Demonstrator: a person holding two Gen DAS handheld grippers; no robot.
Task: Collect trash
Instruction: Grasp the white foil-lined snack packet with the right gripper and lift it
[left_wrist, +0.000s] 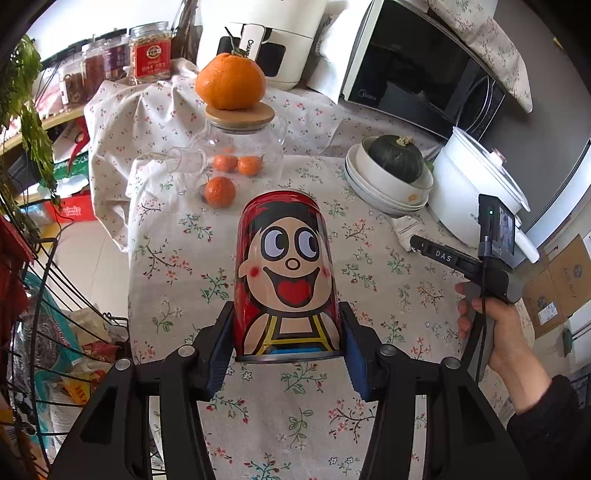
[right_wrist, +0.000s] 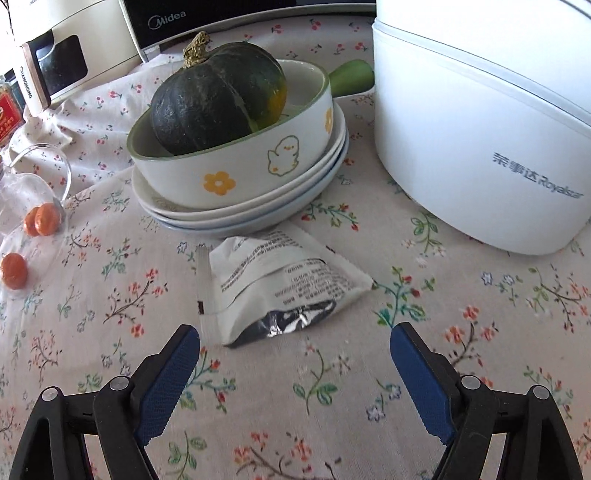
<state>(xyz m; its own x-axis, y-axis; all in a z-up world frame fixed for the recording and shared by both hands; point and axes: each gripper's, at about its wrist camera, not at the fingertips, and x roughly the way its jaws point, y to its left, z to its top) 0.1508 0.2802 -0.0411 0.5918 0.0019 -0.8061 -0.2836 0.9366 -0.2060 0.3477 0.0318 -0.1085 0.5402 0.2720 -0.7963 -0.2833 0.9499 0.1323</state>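
A red drink can (left_wrist: 286, 266) with a cartoon face stands upright between the blue pads of my left gripper (left_wrist: 286, 321), which is shut on its lower half above the flowered tablecloth. A crumpled white snack wrapper (right_wrist: 273, 273) with a silver inside lies on the cloth in front of the stacked plates. My right gripper (right_wrist: 295, 332) hovers just short of the wrapper's torn end, jaws wide open with nothing between them. In the left wrist view a hand (left_wrist: 495, 332) holds that gripper at the right, near the wrapper (left_wrist: 404, 227).
A bowl (right_wrist: 236, 177) holding a dark green pumpkin (right_wrist: 214, 99) sits on stacked plates behind the wrapper. A white cooker (right_wrist: 461, 147) stands to its right. A glass jar (left_wrist: 240, 147) with mandarins is at the back left; a wire rack (left_wrist: 55, 332) with bags is beyond the table's left edge.
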